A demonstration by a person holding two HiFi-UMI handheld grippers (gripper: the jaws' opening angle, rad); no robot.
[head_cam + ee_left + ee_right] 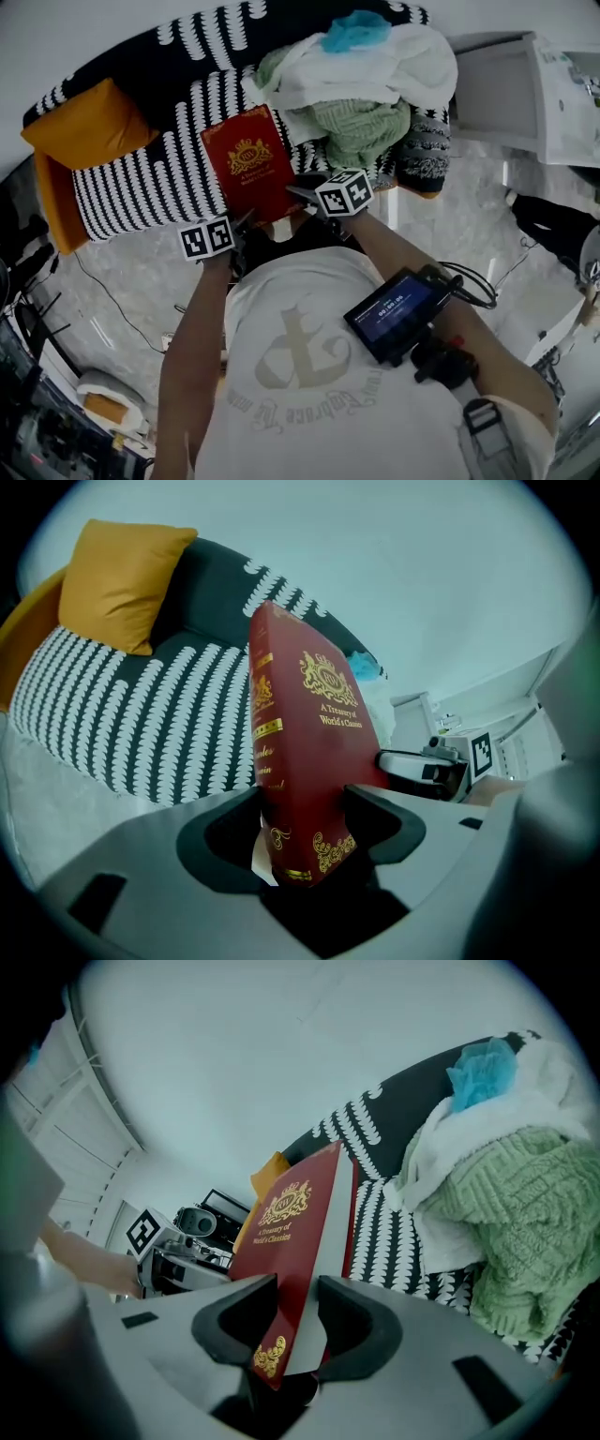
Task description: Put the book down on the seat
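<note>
A red hardback book (251,161) with gold print hangs over the front of the black-and-white patterned sofa seat (141,187), held at its near end by both grippers. My left gripper (246,223) is shut on the spine corner; in its own view the book (305,752) stands upright between the pads of the left gripper (305,822). My right gripper (302,195) is shut on the other near corner. In the right gripper view the book (291,1232) rises tilted out of the right gripper (298,1312). Whether the book touches the seat I cannot tell.
An orange cushion (89,122) leans at the sofa's left end. A heap of white, green and blue laundry (361,80) covers the right part of the seat. A white cabinet (506,84) stands to the right. Pale marble floor (131,281) lies in front of the sofa.
</note>
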